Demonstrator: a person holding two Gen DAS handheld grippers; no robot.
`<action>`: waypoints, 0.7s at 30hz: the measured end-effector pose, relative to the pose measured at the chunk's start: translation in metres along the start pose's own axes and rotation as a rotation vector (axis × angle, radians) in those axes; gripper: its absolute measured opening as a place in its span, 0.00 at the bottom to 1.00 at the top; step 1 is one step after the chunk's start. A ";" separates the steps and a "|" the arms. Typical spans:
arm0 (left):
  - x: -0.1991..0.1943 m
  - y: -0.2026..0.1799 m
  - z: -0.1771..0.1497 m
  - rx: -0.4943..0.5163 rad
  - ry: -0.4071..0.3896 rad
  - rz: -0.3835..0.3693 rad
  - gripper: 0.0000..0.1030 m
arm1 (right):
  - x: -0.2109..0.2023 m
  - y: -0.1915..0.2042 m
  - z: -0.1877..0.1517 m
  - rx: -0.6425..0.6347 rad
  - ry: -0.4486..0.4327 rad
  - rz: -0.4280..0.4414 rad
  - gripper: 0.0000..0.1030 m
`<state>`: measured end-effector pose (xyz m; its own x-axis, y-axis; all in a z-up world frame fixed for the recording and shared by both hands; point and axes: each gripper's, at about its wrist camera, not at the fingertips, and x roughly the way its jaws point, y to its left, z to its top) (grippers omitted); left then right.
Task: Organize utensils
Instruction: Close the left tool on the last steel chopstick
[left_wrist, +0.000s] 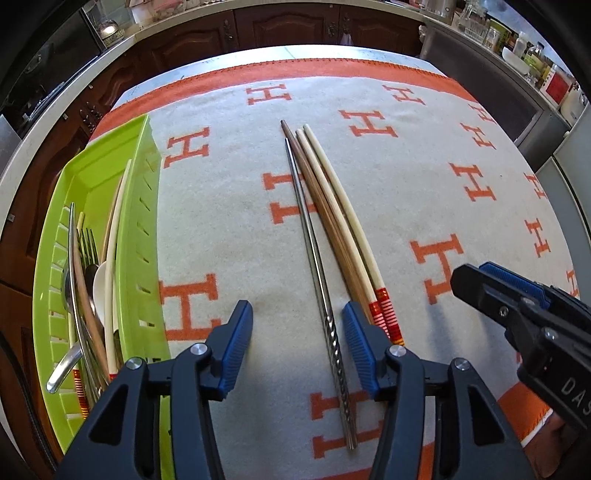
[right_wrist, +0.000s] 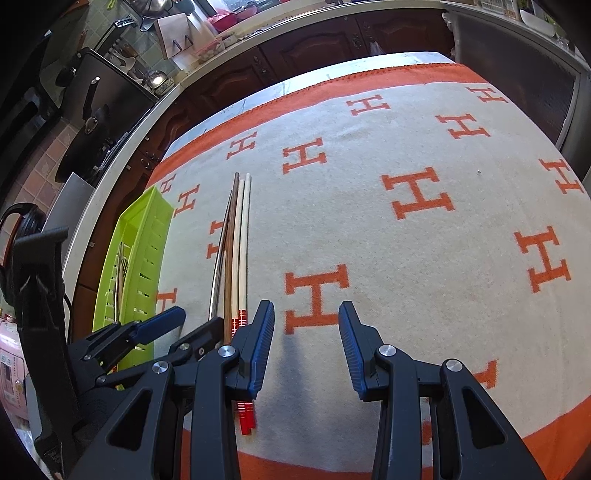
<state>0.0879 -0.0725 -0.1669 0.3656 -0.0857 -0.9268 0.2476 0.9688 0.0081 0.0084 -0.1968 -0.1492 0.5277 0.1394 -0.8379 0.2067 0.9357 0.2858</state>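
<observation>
- My left claw (left_wrist: 297, 354) is spread wide with nothing between its pads, straddling the handle end of the steel chopstick (left_wrist: 317, 254); its right finger sits just beside the banded ends of the other sticks.
- My right claw (right_wrist: 306, 350) is spread too, holding nothing, over bare blanket (right_wrist: 424, 258) just right of the sticks.
- The steel chopstick lies on the blanket covering the desk, in the middle, well apart from the green tray (left_wrist: 142, 206) at the left edge.
- I judge it thin, rigid, light and slippery; the twisted grip section near me should give the pads the best bite, and a low pinch is needed since it lies flat on soft cloth.
- Its long axis runs from the near edge towards the far edge, tip pointing away, roughly parallel to the tray's length.
- The brown wooden chopstick (left_wrist: 325, 221) and two pale chopsticks (left_wrist: 343, 206) touch one another just right of it, pointing the same way; these should grip more easily.
- The tray holds forks (left_wrist: 89, 243), spoons and chopsticks, though I can't quite tell how many.
</observation>
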 end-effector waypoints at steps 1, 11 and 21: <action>0.000 -0.001 0.000 0.006 -0.008 -0.002 0.44 | 0.000 -0.001 0.000 -0.002 0.000 0.000 0.36; -0.009 0.003 -0.003 -0.014 -0.041 -0.054 0.03 | 0.003 0.004 0.000 -0.035 0.019 0.007 0.36; -0.060 0.021 -0.008 -0.060 -0.155 -0.096 0.03 | 0.016 0.026 -0.006 -0.131 0.066 -0.004 0.36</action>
<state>0.0645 -0.0453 -0.1142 0.4778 -0.2090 -0.8532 0.2357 0.9662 -0.1046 0.0172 -0.1686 -0.1583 0.4705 0.1529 -0.8690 0.0968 0.9700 0.2231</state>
